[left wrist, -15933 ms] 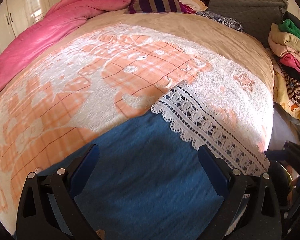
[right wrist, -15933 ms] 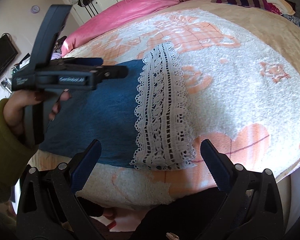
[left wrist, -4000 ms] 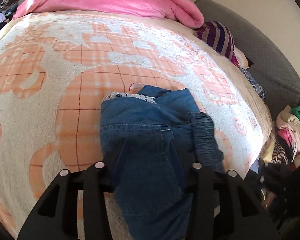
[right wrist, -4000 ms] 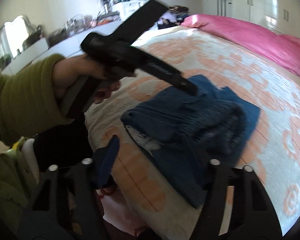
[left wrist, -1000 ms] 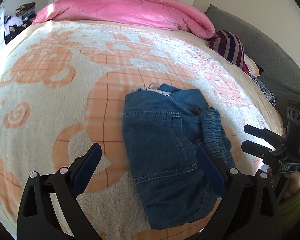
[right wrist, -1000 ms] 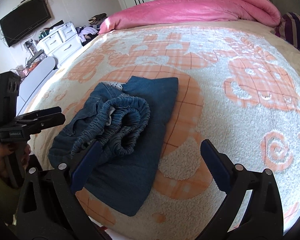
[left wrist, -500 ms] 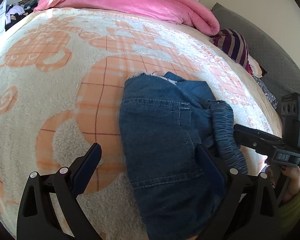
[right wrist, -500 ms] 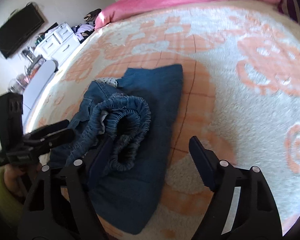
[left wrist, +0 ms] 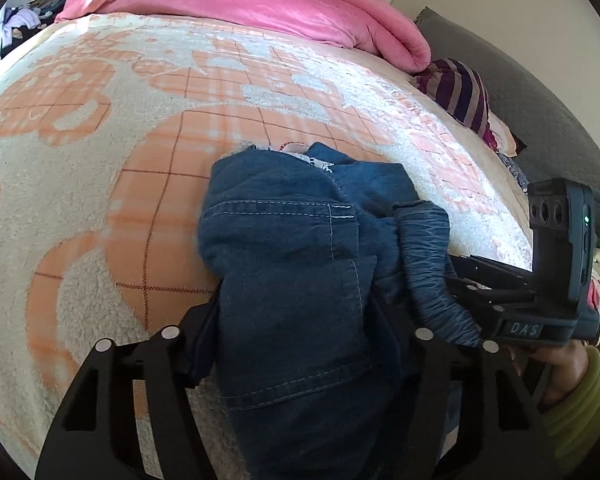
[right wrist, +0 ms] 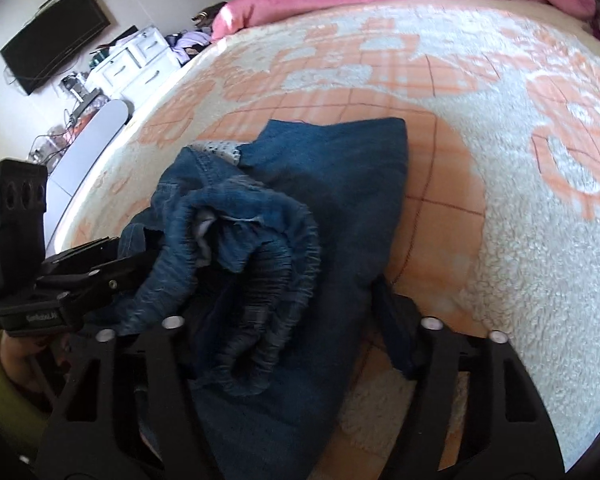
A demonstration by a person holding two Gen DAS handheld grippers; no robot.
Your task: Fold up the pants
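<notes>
Pants [left wrist: 300,264] bunched in blue denim folds, elastic waistband rumpled, both claws closing onto the fabric.

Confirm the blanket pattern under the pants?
Cream fleece blanket with peach-orange checked shapes; clearest in the left wrist view.

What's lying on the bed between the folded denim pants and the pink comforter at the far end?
Nothing: in the left wrist view only bare orange-and-cream blanket stretches from the folded denim pants to the pink comforter. The right wrist view shows the same.
</notes>
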